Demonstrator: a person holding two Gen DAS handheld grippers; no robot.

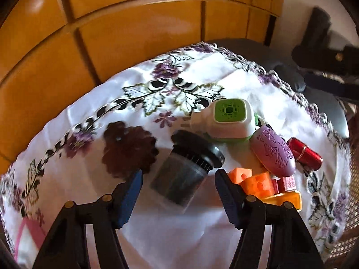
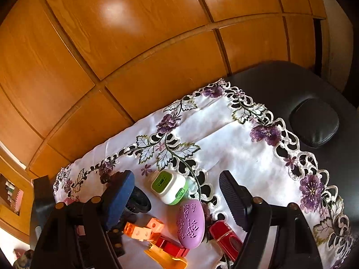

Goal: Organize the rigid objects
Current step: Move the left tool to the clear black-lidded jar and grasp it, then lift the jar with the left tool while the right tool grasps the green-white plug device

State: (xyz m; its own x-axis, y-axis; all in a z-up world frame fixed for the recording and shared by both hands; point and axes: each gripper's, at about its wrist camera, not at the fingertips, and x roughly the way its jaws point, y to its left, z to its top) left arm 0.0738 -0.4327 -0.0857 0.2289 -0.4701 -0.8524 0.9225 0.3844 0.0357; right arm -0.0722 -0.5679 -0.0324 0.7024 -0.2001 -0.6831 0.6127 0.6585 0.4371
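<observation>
A dark jar with a ribbed black lid (image 1: 180, 179) lies tilted on the white embroidered cloth (image 1: 179, 235). My left gripper (image 1: 179, 173) is open around it, with a blue pad on each side and a small gap at both. Just right of the jar lie orange and red blocks (image 1: 260, 183), a purple oval case (image 1: 272, 154), a red cylinder (image 1: 305, 154) and a green-and-white plug-in device (image 1: 228, 121). My right gripper (image 2: 176, 176) hangs open and empty above the device (image 2: 168, 186), the purple case (image 2: 190, 224) and the blocks (image 2: 143, 228). Its left finger hides most of the jar lid (image 2: 139, 204).
A dark maroon flower-shaped mat (image 1: 128, 150) lies left of the jar. Wooden cabinet panels (image 2: 134, 67) rise right behind the cloth. A black leather seat with a cushion (image 2: 314, 130) lies beyond the cloth's lace edge on the right.
</observation>
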